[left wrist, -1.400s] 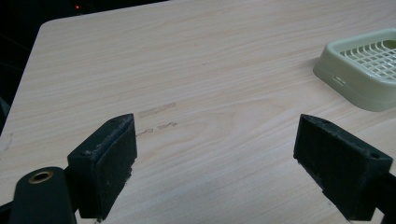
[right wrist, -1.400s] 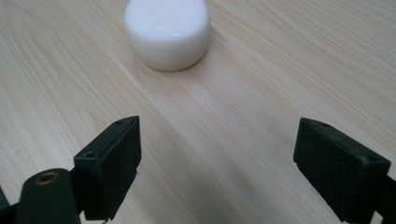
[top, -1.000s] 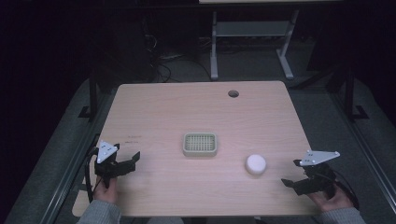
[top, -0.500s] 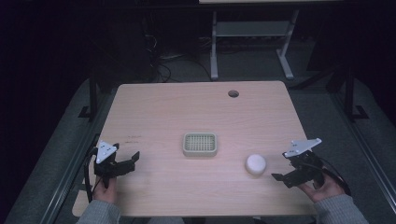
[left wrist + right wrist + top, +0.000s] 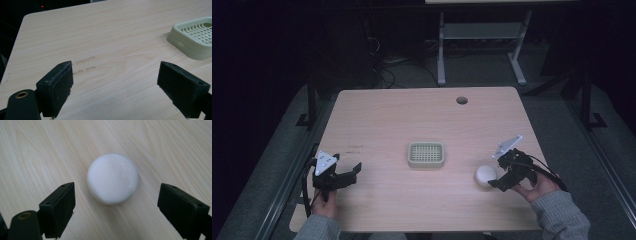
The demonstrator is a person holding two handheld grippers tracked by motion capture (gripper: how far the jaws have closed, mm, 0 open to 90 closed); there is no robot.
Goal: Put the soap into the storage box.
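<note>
I record a light wood-grain counter (image 5: 377, 125) occupying the centre of the high view, with dark floor around it. A round hole (image 5: 461, 100) sits near its far edge, upper centre of the frame.

At the middle of the counter lies a pale green soap dish (image 5: 425, 154) with a gridded top, resting flat. In the left gripper view the same dish appears at the upper right edge of the frame, partly cut off.

A white rounded soap bar (image 5: 485, 175) lies on the counter at the lower right of centre in the high view, apart from the dish.

The right gripper (image 5: 496, 180) is in the lower right of the high view, held in the person's right hand (image 5: 539, 186), with its grey plate tilted up. Its jaws stand wide apart. In the right gripper view the soap bar lies at the centre of the frame, ahead of the jaws and between their lines, touching neither. I cannot tell from the high view whether the jaw tips reach alongside the bar; they are just beside it.

The left gripper (image 5: 349, 175) is at the lower left of the high view, held in the left hand (image 5: 323, 205), well apart from the dish. Its jaws are likewise spread wide, with bare counter between them in the left gripper view. Faint scuff marks (image 5: 85, 60) show on the wood ahead of the left-hand jaw.
</note>
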